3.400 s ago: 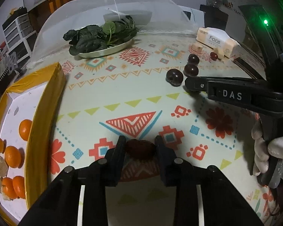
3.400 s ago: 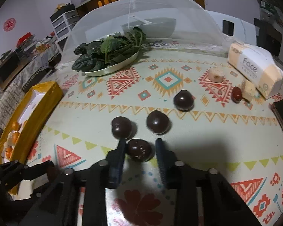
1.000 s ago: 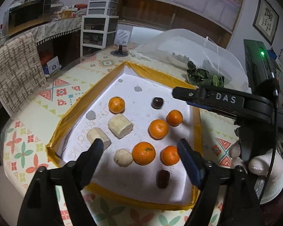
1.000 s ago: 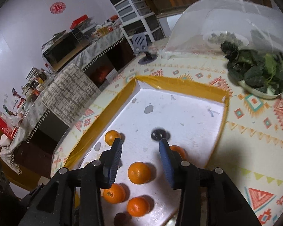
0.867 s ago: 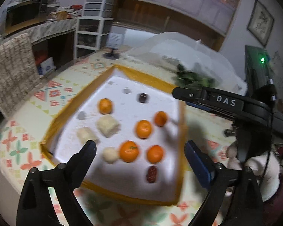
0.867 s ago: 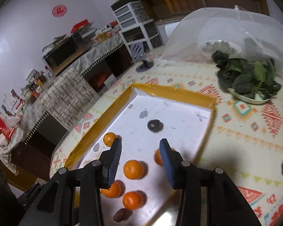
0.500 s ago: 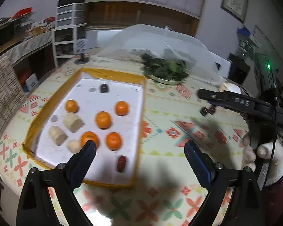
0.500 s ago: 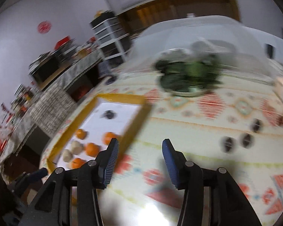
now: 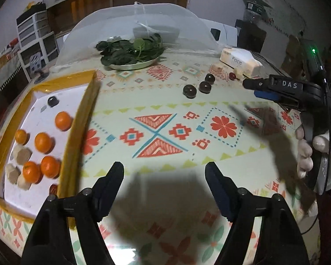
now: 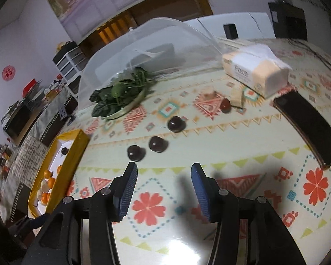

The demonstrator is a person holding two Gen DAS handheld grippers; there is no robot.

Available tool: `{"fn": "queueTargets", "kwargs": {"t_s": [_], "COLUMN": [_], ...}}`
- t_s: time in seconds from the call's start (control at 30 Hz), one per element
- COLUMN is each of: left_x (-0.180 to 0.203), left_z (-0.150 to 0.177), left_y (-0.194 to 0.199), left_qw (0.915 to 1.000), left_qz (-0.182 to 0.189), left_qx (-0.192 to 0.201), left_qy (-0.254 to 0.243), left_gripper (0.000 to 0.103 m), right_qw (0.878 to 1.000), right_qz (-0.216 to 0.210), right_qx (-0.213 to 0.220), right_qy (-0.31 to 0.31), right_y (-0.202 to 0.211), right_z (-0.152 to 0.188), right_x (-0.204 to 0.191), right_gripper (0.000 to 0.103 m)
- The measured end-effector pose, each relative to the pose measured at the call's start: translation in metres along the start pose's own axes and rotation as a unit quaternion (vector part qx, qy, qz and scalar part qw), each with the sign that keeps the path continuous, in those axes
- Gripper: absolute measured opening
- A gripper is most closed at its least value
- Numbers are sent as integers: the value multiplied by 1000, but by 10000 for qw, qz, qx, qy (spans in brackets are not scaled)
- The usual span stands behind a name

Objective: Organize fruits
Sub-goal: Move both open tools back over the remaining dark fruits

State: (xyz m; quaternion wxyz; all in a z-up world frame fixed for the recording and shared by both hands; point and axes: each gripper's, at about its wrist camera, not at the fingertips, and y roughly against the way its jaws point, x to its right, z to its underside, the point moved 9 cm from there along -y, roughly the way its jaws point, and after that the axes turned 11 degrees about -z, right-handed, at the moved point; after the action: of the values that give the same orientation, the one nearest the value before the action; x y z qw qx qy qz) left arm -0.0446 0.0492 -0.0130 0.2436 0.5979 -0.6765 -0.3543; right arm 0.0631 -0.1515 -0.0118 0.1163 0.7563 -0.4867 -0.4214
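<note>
Three dark plums (image 9: 189, 91) (image 10: 135, 152) lie on the patterned tablecloth, with a small red fruit (image 9: 232, 75) (image 10: 225, 105) further back. The yellow-rimmed tray (image 9: 83, 123) (image 10: 74, 154) at the left holds several oranges (image 9: 43, 142), pale chunks, a dark plum (image 9: 52, 101) and a brownish fruit (image 9: 53, 188). My left gripper (image 9: 164, 172) is open and empty above the cloth, right of the tray. My right gripper (image 10: 163, 170) is open and empty, just short of the nearest plum; it also shows in the left wrist view (image 9: 246, 83).
A plate of leafy greens (image 9: 132, 53) (image 10: 119, 95) sits under a mesh food cover (image 9: 139, 22). A tissue pack (image 9: 240, 61) (image 10: 253, 72) and pale blocks (image 10: 236, 97) are at the back right. A dark phone (image 10: 309, 128) lies at the right.
Both grippers let go of their fruits in the tray, then swung right, away from it, toward the plums on the cloth. Both now hang open and empty.
</note>
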Motion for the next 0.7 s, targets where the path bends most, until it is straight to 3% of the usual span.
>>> {"fn": "queueTargets", "kwargs": {"t_s": [0.13,0.37,0.7], "left_x": [8,9,1], "left_z": [-13,-36,-46], "left_y": [-16,-48,-92], "left_qw": [9999,9998,9984], "left_qz": [86,-206,-287], "left_qx": [-40,-18,-386], "left_qy": [56,85,313], "left_gripper": [76,78,79], "right_qw": [9999,9998,9995], "right_qz": [-28,-17,135], "right_qx": [-107,-222,-270], "right_qy": [-8,-23,-109], "right_y": [-16,-38,-60], "right_z": [6,5,-11], "right_x": [3,11,21], "right_gripper": [55,55,55]}}
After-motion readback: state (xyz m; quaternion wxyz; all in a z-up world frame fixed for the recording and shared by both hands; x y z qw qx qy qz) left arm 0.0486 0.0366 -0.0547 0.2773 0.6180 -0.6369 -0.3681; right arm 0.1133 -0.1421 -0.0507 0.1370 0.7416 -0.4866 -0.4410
